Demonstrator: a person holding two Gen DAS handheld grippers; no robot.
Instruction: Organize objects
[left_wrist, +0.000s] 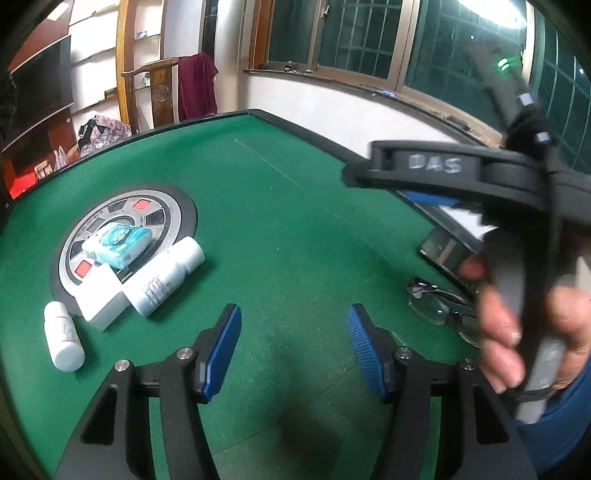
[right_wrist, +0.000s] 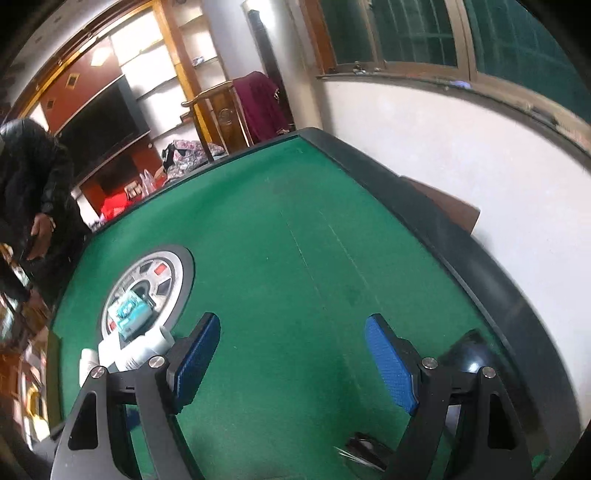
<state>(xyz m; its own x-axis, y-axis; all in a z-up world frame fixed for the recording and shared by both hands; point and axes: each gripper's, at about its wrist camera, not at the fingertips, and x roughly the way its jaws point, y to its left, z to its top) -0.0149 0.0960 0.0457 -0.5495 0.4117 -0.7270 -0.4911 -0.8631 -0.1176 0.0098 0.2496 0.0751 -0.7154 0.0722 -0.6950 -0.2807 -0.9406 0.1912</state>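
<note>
worktop (left_wrist: 295, 221): green felt, round dial plate (left_wrist: 173, 206) set in at left.
items: teal pack (left_wrist: 118, 242) on the plate; white box (left_wrist: 99, 299), big white bottle (left_wrist: 166, 277) lying at plate's near edge, touching each other; small white bottle (left_wrist: 62, 336) lying just left of box; glasses (left_wrist: 439, 306) well apart at right, by the edge.
L gripper (left_wrist: 293, 347): fingers spread wide, nothing held, hung over bare felt between bottles and glasses.
R gripper (right_wrist: 291, 358): fingers likewise released, empty; seen in left view crossing above the glasses, held by hand (left_wrist: 517, 332).
step (judged): first pick not yet made; cluster at left likely for L, glasses for R.
how: big bottle to be approached across its body, fingers straddling the narrow axis, lowered square to felt so it isn't rolled. Glasses to be taken by frame bridge, not lens; light squeeze.
risk: bottles round, may roll off toward box if nudged.
</note>
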